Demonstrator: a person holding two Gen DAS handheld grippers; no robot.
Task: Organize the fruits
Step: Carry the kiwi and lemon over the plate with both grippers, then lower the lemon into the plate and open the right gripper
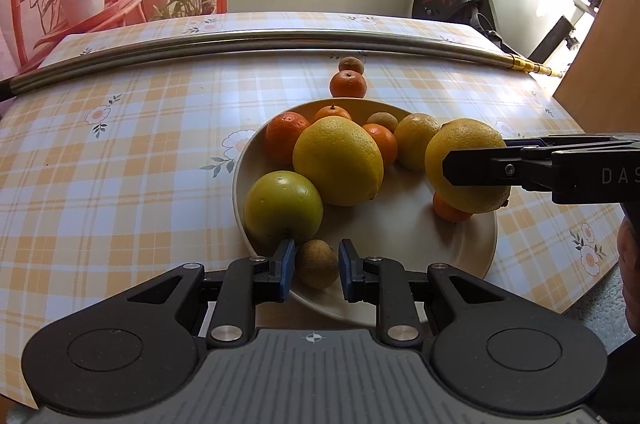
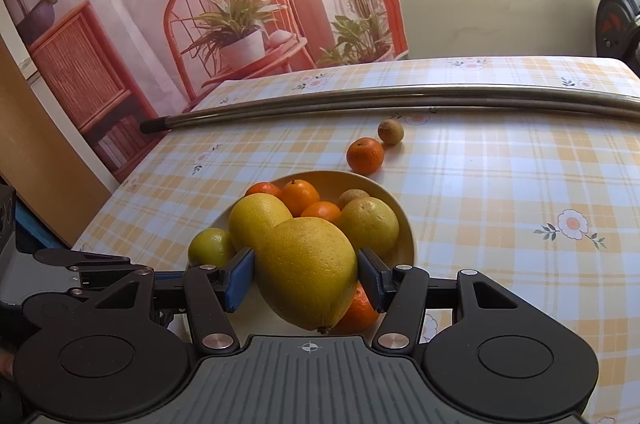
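Left wrist view, left to right: checked tablecloth [image 1: 120, 151] fills left and centre of frame, two metal tubes [image 1: 248, 41] lie across it along the far edge. Cream plate [image 1: 472, 264] sits at centre, piled with fruit: green apple [image 1: 283, 205] at its lower left, big lemon [image 1: 338, 159] beside it at centre, tangerines [image 1: 286, 135] and another yellow fruit [image 1: 416, 139] behind. Left gripper [image 1: 317, 264] at bottom centre, its blue pads [image 1: 287, 270] pinching a small brown fruit [image 1: 317, 264] over the near rim of the plate, both pads against its sides. Past the plate, upper centre, a loose tangerine [image 1: 348, 83] and a second small brown fruit [image 1: 351, 65] rest on the cloth, just beside each other. Right side of frame: right gripper [image 1: 472, 169] comes in from the edge, clamped on a large yellow lemon [image 1: 464, 159] held over the plate's right part, a small tangerine [image 1: 450, 209] under it. Right wrist view: right gripper [image 2: 306, 280] at bottom centre, pads [image 2: 240, 278] pressing the large lemon [image 2: 306, 272] from both sides, jaws partly spread around it; plate [image 2: 408, 236] and fruit pile just behind, loose tangerine [image 2: 365, 155] and brown fruit [image 2: 391, 131] on the cloth upper right of centre, tubes [image 2: 400, 99] beyond.
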